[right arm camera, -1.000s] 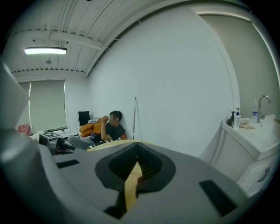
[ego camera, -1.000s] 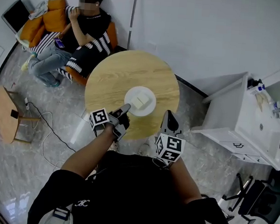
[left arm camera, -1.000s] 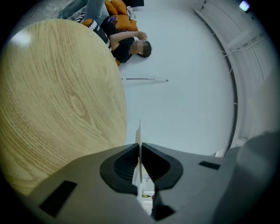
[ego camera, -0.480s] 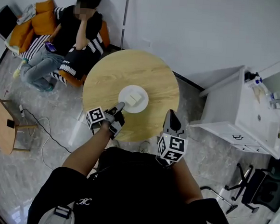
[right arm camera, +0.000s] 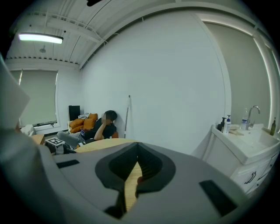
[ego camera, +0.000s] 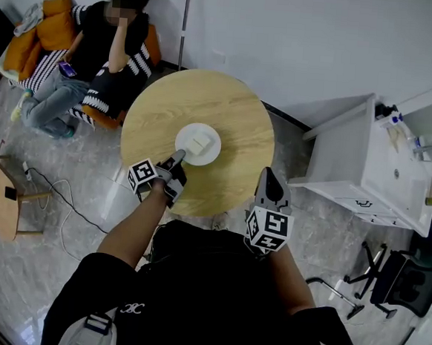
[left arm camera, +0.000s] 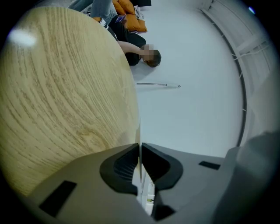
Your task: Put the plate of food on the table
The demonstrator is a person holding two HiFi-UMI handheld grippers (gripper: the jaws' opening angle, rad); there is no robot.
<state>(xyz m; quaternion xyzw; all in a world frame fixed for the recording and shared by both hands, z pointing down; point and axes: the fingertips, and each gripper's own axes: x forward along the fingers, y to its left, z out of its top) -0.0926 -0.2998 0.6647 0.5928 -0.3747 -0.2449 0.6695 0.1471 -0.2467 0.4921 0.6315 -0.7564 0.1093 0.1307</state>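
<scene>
1. Gripping the plate [ego camera: 212, 151] by its rim, the left claw [ego camera: 178, 158] was closed on that thin white edge. The left gripper view showed the rim pinched edge-on between the jaws.
2. The plate sat over the middle of the round wooden table [ego camera: 232, 106] with a pale block of food [ego camera: 197, 143] on it. The left claw met the plate at its 7 o'clock side.
3. Whether the plate's base rested fully on the wood or hung just above it could not be told from any view.
4. The right claw [ego camera: 269, 178] hovered at the table's 5 o'clock edge, well apart from the plate. Its jaws were together on nothing, with only a sliver of the wood showing between them.
5. The step in hand looked like the set-down itself, with the task close to done.
6. The next move probably called for settling the plate flat and then opening the left claw. After that, the claw would need to back out low toward 7 o'clock, so the rim was not dragged and the food not tipped.
</scene>
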